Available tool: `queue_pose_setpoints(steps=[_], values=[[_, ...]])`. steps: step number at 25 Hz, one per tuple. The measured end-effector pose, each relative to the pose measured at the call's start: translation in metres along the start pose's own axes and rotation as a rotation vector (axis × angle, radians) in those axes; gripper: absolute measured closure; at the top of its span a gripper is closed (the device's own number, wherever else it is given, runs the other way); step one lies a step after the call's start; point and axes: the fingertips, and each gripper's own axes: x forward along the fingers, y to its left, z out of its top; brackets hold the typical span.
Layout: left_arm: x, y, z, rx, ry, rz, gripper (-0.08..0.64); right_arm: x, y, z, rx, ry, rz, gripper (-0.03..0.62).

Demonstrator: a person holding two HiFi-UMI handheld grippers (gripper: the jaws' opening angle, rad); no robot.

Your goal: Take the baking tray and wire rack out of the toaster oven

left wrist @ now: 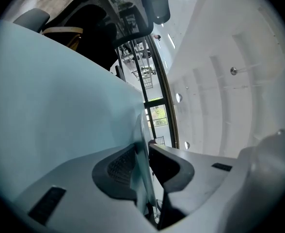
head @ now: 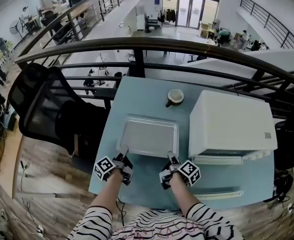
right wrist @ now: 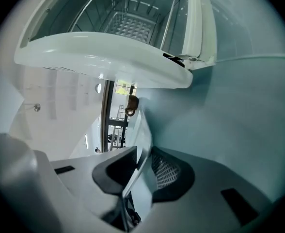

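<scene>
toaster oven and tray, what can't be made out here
toaster oven inside: head view, hidden under its own top.
wire rack: right gripper view, front hidden by the door.
baking tray: resting or lifted, unclear in every view.
cup contents: too small, head view.

Baking tray [head: 148, 136] over blue table [head: 137, 91], just left of white toaster oven [head: 232, 124]. Oven door [head: 222, 194] dropped open. Left gripper [head: 123, 154] on tray's near-left corner, right gripper [head: 171, 158] on near-right. Cup [head: 175, 97] behind tray. Black chair [head: 42, 104] left of table, railing [head: 152, 46] beyond.
</scene>
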Motion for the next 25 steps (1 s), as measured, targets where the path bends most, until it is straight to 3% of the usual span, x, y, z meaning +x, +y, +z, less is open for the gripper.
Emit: queue_pose_setpoints(steps=[6, 14, 21, 25], values=[[0.03, 0.002, 0.006, 0.006, 0.007, 0.022, 0.469, 0.022, 0.001, 0.016, 0.004, -0.034, 0.009, 0.494], [0.067, -0.004, 0.014, 0.053, 0.051, 0.062, 0.469, 0.047, 0.012, 0.037, -0.067, -0.058, 0.031, 0.491], [0.089, -0.007, 0.015, 0.108, 0.069, 0.106, 0.469, 0.058, 0.022, 0.05, -0.179, -0.085, 0.059, 0.472], [0.096, -0.012, 0.016, 0.155, 0.088, 0.111, 0.438, 0.062, 0.026, 0.05, -0.347, -0.055, 0.001, 0.442]])
